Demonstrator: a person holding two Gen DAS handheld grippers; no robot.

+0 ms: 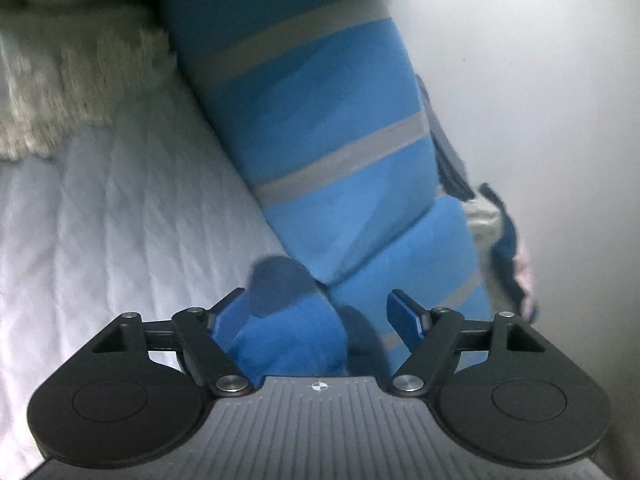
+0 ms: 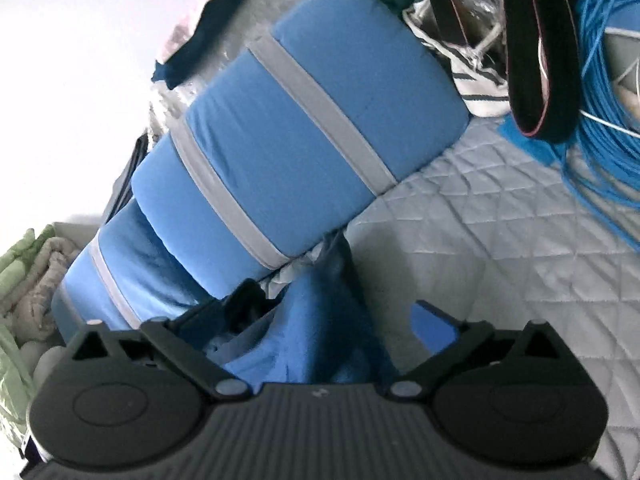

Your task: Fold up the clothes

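Blue grey-striped folded garment (image 2: 304,128): lies on quilted grey bed (image 2: 500,248), fold laid down. Left tool (image 1: 320,316), right tool (image 2: 332,328): both released, straddling loose blue cloth, apparently letting go.

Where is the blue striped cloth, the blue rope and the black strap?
blue striped cloth (image 2: 288,132): right wrist view, on a blue band between two grey stripes.
blue rope (image 2: 600,80): right wrist view, on the bundled strands.
black strap (image 2: 552,60): right wrist view, on its hanging loop.
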